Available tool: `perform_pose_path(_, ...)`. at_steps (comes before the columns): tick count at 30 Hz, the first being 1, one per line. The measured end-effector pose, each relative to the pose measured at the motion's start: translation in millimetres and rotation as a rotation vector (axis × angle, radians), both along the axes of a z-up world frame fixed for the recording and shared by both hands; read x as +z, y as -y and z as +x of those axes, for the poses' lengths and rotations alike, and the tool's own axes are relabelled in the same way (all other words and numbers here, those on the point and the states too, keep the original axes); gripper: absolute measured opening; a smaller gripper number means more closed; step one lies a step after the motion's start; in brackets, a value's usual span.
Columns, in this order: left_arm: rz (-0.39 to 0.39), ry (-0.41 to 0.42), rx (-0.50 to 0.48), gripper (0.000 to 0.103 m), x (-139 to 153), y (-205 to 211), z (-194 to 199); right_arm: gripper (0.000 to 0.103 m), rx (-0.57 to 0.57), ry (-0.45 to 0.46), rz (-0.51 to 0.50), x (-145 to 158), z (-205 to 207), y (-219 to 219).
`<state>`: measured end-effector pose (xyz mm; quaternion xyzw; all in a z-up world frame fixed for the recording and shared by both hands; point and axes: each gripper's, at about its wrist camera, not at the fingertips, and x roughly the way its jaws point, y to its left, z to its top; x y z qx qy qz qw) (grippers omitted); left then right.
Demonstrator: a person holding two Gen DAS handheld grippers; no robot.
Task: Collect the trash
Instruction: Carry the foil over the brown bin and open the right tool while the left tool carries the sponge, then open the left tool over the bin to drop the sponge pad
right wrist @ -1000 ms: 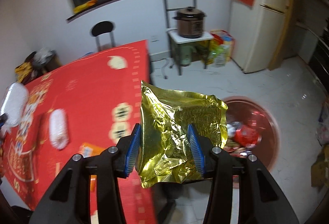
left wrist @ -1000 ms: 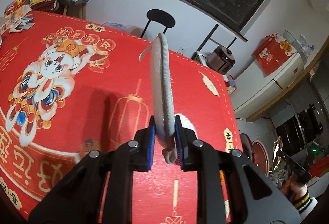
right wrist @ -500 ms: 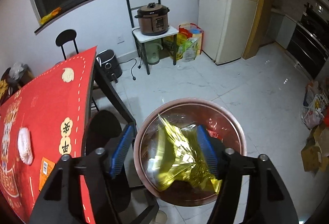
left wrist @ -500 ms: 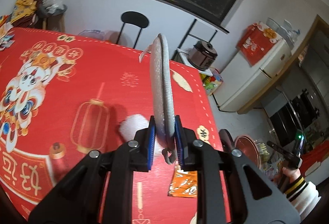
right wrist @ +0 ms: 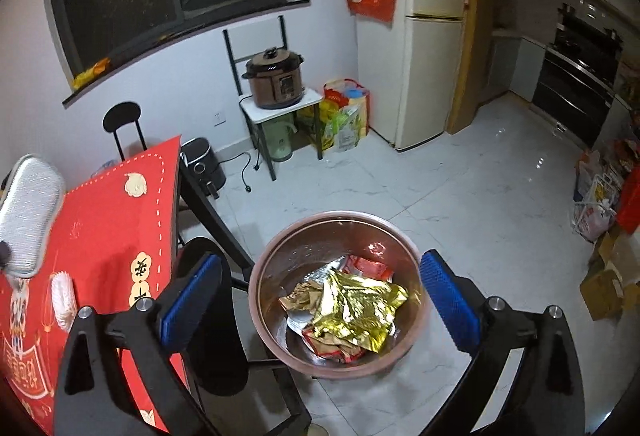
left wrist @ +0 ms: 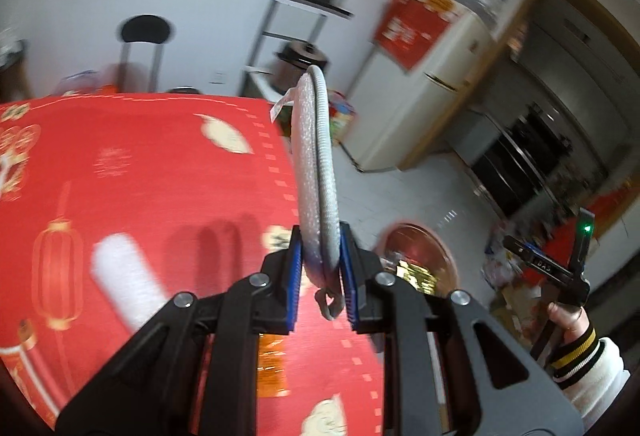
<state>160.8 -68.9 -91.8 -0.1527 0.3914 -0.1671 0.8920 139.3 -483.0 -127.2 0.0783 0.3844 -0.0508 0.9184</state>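
My left gripper point(left wrist: 320, 272) is clamped tight on a flat silver-grey pouch point(left wrist: 316, 172), its blue pads pressing both faces near the pouch's lower end, so the pouch stands upright and edge-on in the left wrist view, with a small white tag at its top. From the right wrist view I can see the same pouch point(right wrist: 30, 212) broadside at the far left, held up over the red tablecloth point(right wrist: 116, 220). Below my left gripper the tablecloth point(left wrist: 160, 188) carries a white rolled wrapper point(left wrist: 124, 284) lying to the left and an orange packet point(left wrist: 272, 364) partly hidden behind the gripper body, close to the near edge. My right gripper point(right wrist: 320, 300) has its jaws spread wide with nothing between the blue pads; it hangs above the round reddish-brown trash bin point(right wrist: 340, 224) on the floor, just right of the table. Inside the bin lies a crumpled gold foil bag point(right wrist: 356, 312) on top of red and silver wrappers. In the left wrist view I can pick out the bin point(left wrist: 420, 236) on the floor beyond the table's right edge, with a glint of gold in it, and my right hand point(left wrist: 568, 320) in a striped cuff gripping the other tool's handle at the right. The white rolled wrapper point(right wrist: 62, 300) also shows on the cloth in the right wrist view. Farther off stand a brown rice cooker point(right wrist: 276, 78) on a small stand, a cream fridge point(right wrist: 428, 48) to its right, and a black stool point(right wrist: 122, 124) by the wall.
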Motion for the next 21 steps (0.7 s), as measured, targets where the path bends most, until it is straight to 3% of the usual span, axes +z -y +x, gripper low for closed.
perform_pose_path(7,-0.014,-0.015,-0.178,0.021,-14,89,25,0.098,-0.063,-0.008,0.009,5,-43,28)
perform_pose_path(18,-0.010,-0.065,-0.352,0.022,-52,220,64,0.098,-0.154,-0.052,0.001,-2,-89,80)
perform_pose_path(20,-0.016,-0.050,-0.389,0.031,-50,240,70,0.098,-0.165,-0.057,0.007,-6,-92,86)
perform_pose_path(21,-0.011,-0.038,-0.390,0.051,-48,243,71,0.098,-0.169,-0.058,0.010,-7,-93,88)
